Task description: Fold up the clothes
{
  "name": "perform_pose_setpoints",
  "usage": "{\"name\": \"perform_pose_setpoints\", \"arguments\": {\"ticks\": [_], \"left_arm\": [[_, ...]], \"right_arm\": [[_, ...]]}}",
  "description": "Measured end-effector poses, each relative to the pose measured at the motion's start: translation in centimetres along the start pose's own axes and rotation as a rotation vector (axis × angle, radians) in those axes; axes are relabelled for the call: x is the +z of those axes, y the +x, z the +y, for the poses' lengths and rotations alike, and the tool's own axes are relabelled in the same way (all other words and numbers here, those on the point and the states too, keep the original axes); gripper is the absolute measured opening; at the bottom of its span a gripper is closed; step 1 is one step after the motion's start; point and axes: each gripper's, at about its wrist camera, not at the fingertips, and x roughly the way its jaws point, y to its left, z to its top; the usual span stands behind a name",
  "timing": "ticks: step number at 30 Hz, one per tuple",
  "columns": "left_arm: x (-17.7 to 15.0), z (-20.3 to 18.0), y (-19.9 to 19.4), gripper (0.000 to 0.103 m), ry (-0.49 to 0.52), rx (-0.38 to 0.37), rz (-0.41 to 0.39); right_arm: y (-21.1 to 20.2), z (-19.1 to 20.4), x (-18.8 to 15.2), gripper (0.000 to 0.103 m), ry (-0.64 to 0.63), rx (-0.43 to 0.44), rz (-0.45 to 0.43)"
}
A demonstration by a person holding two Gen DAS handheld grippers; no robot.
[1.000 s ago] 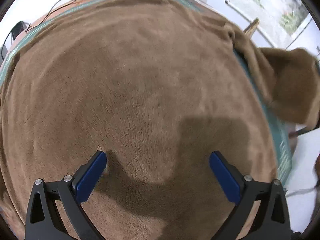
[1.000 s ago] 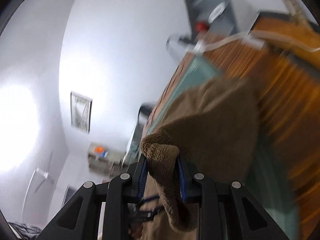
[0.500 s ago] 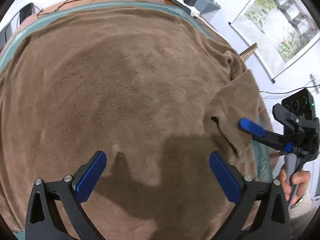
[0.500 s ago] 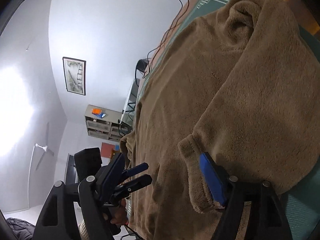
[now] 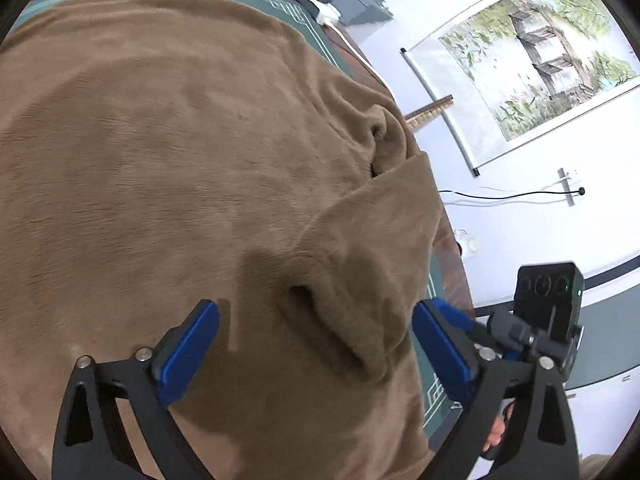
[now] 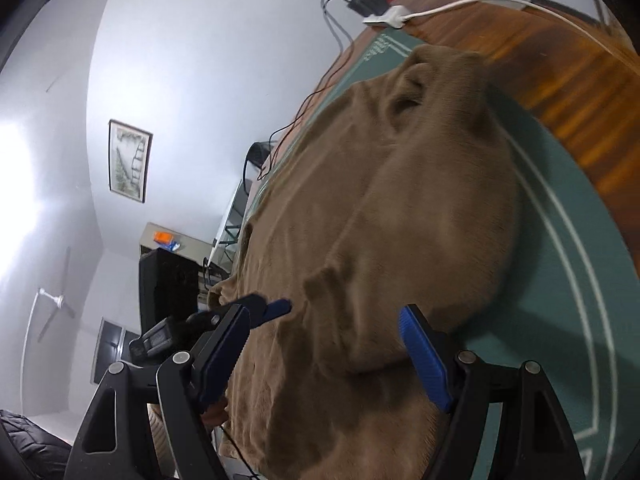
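The brown fleece garment (image 5: 168, 184) lies spread over the green mat (image 6: 568, 264), 1 sleeve (image 5: 376, 256) folded inward at 3 o'clock. The left gripper (image 5: 316, 352) hovers spread, empty, its jaws narrowing slightly. The right gripper (image 6: 344, 344), at 5 o'clock of the sleeve, has just been opening and pinches nothing, the cloth lying under it. The sleeve fold looks done; next, probably grip the hem.

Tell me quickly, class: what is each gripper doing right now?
Left gripper: open, holding nothing, above the brown garment.
Right gripper: open, jaws just opened; the sleeve lies released.
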Motion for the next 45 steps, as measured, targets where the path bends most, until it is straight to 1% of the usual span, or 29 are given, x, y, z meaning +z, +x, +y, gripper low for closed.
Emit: {"name": "perform_pose_setpoints", "arguments": {"ticks": [2,6,7,9,10,11,12,13,14,15,16,17,20,22,27,32,35,38,45], "left_arm": [[0.0,-2.9,2.3,0.098,0.007,0.008,-0.002],[1.4,-3.9,4.3,0.097,0.016,0.012,0.0],[1.8,-4.3,4.9,0.095,0.017,0.012,0.003],[1.7,-5.2,6.1,0.085,0.01,0.015,0.019],[1.8,-5.7,6.9,0.075,0.006,0.021,0.026],[1.3,-5.6,6.8,0.069,0.006,0.033,0.028],[1.5,-5.7,6.9,0.068,0.01,0.045,0.021],[1.6,-5.8,7.0,0.06,0.011,0.052,0.023],[1.7,-5.8,7.0,0.049,0.012,0.06,0.025],[1.6,-5.7,6.9,0.041,0.009,0.072,0.025],[1.5,-5.7,6.9,0.028,0.007,0.079,0.027],[1.5,-5.6,6.9,0.023,0.003,0.078,0.027],[1.6,-5.8,6.9,0.019,-0.004,0.076,0.02],[1.3,-6.2,6.4,0.018,0.02,0.089,0.008],[0.1,-7.3,4.7,0.015,0.089,0.118,-0.012],[0.6,-8.1,3.8,0.014,0.123,0.127,-0.035],[1.7,-8.2,2.8,0.014,0.119,0.118,-0.063],[3.7,-8.4,1.3,0.014,0.114,0.103,-0.104],[8.5,-8.8,-4.3,0.013,0.118,0.069,-0.205]], "right_arm": [[-1.2,-0.8,-0.3,0.079,0.02,-0.004,-0.018],[-2.8,-1.4,-0.9,0.079,0.037,-0.014,-0.039],[-3.0,-1.5,-1.0,0.079,0.038,-0.021,-0.039],[-3.4,-1.7,-1.4,0.079,0.04,-0.032,-0.041],[-3.7,-1.9,-1.6,0.079,0.045,-0.033,-0.042],[-3.9,-2.1,-1.6,0.079,0.052,-0.033,-0.045],[-4.2,-2.3,-1.7,0.079,0.057,-0.035,-0.049],[-4.4,-2.5,-1.7,0.079,0.061,-0.036,-0.053],[-4.5,-2.4,-1.7,0.079,0.061,-0.037,-0.055],[-4.6,-2.4,-1.7,0.079,0.062,-0.038,-0.057],[-4.7,-2.3,-1.7,0.079,0.062,-0.04,-0.059],[-4.5,-2.1,-1.6,0.079,0.059,-0.045,-0.059],[-4.9,-2.0,-1.5,0.079,0.056,-0.05,-0.058],[-5.5,-2.1,-1.7,0.079,0.057,-0.051,-0.057],[-5.4,-2.2,-1.7,0.079,0.061,-0.055,-0.058],[-6.0,-2.6,-1.7,0.079,0.073,-0.066,-0.066],[-6.7,-2.9,-2.1,0.079,0.075,-0.073,-0.072],[-7.3,-3.2,-2.2,0.079,0.077,-0.079,-0.079],[-6.8,-2.3,-2.2,0.079,0.074,-0.091,-0.084]]}}
